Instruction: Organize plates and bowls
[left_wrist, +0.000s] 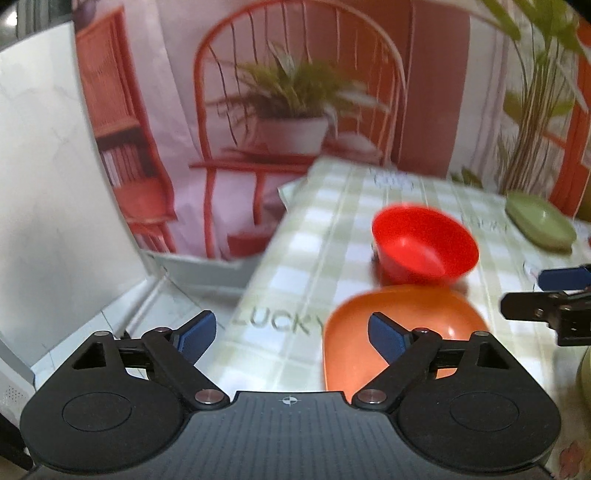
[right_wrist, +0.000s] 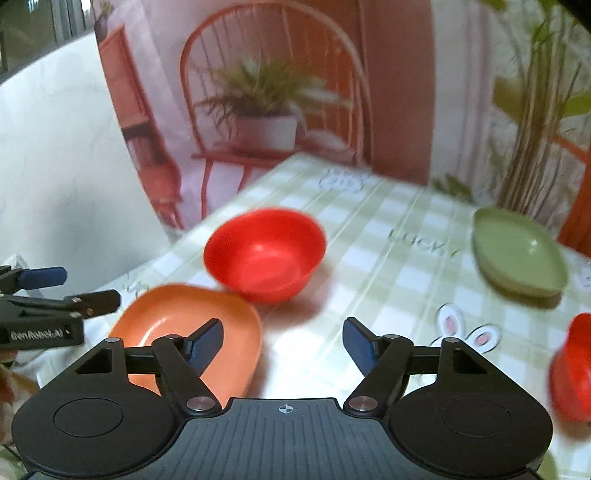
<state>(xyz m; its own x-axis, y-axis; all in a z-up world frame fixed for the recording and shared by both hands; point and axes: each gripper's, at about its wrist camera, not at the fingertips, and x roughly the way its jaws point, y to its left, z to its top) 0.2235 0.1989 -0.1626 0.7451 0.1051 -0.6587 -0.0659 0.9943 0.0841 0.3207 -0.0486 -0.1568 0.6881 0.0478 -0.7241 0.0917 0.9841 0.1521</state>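
Sitting near the middle of the bench, the round red plastic bowl (right_wrist: 265, 254) is seen tilted, with its mouth turned toward the cameras, and its lower edge appears to touch the rim of the shallow orange oval plastic plate (right_wrist: 186, 332) lying just in front of it. A pale green oval plastic plate (right_wrist: 519, 253) is found well apart, toward the far right edge, and part of a second red bowl (right_wrist: 572, 373) is cut off at the right of the right wrist view. All of this ware is judged to be light, stiff and smooth, hardly fragile, but likely to slide on the glossy green-checked tablecloth (right_wrist: 369, 236) when pushed. A pinch across a thin rim is therefore judged best: one finger inside the wall, one outside. The plates, being low, would need a finger slipped under the edge.

The left hand-held gripper (left_wrist: 290, 334) is held wide apart and empty, hovering over the near left end of the orange plate. The right hand-held gripper (right_wrist: 282, 341) is likewise spread wide, holding nothing, above bare cloth just beside that plate.
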